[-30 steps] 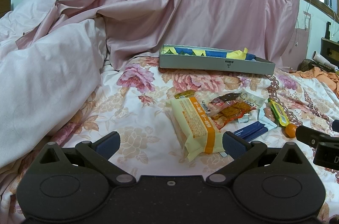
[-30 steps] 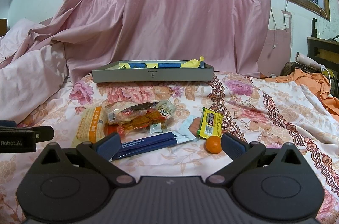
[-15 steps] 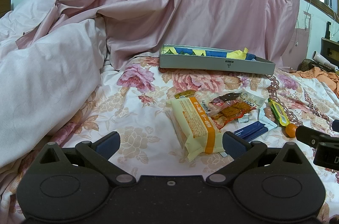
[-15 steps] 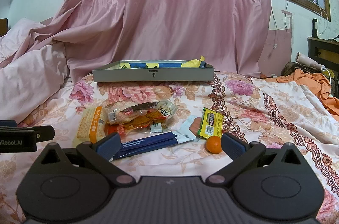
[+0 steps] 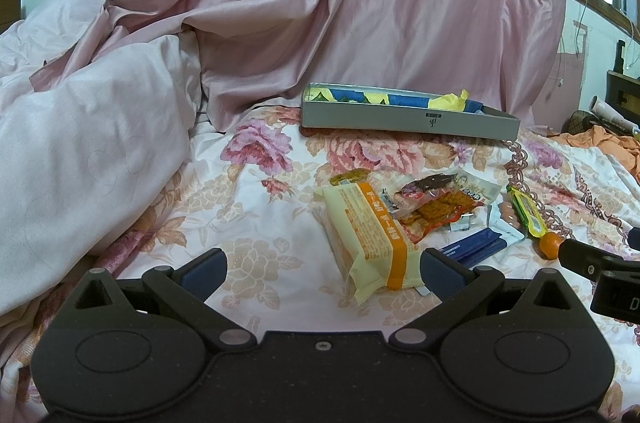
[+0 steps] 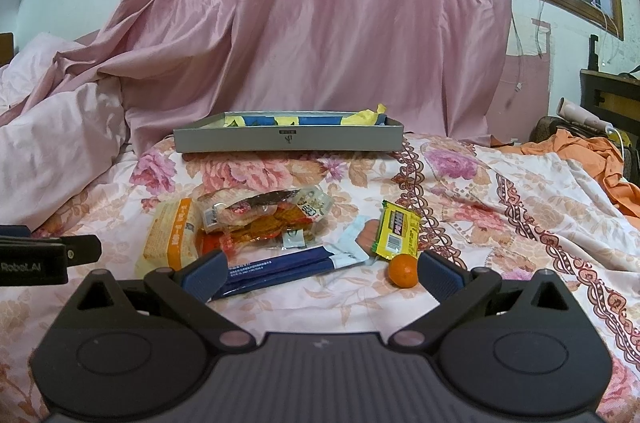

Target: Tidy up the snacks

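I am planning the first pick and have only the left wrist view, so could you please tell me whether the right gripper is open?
Observer: Yes. In the right wrist view the right gripper is open, with its jaws spread wide and nothing held.
Operator: Thank you. Does anything lie between its fingers?
Observer: The blue stick packs lie ahead, angled out from beside its left finger. The small orange fruit sits just inside its right finger.
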{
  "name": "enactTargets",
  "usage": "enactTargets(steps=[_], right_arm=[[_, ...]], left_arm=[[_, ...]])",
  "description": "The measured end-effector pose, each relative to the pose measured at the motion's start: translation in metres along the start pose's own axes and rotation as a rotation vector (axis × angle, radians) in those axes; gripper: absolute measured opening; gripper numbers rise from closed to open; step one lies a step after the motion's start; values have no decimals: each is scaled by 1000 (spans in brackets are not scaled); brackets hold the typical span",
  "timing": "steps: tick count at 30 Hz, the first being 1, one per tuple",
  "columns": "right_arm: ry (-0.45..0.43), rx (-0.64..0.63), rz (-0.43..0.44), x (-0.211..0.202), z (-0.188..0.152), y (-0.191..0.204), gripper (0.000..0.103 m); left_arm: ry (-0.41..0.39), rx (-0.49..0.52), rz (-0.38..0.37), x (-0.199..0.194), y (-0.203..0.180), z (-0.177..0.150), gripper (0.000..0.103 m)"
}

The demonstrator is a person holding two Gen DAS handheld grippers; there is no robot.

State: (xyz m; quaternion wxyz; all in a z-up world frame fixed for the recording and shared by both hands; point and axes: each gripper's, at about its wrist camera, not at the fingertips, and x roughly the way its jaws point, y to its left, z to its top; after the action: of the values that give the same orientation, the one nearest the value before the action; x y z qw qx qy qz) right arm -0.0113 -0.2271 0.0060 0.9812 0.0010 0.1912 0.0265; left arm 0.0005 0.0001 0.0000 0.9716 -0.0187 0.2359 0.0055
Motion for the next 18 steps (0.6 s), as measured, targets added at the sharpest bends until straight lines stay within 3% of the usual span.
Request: enactTargets(steps=[18], right_arm=[[58,15,-1,12,-1,-4,103]], left_arm=[[65,-7,12,16,4,-4,102]])
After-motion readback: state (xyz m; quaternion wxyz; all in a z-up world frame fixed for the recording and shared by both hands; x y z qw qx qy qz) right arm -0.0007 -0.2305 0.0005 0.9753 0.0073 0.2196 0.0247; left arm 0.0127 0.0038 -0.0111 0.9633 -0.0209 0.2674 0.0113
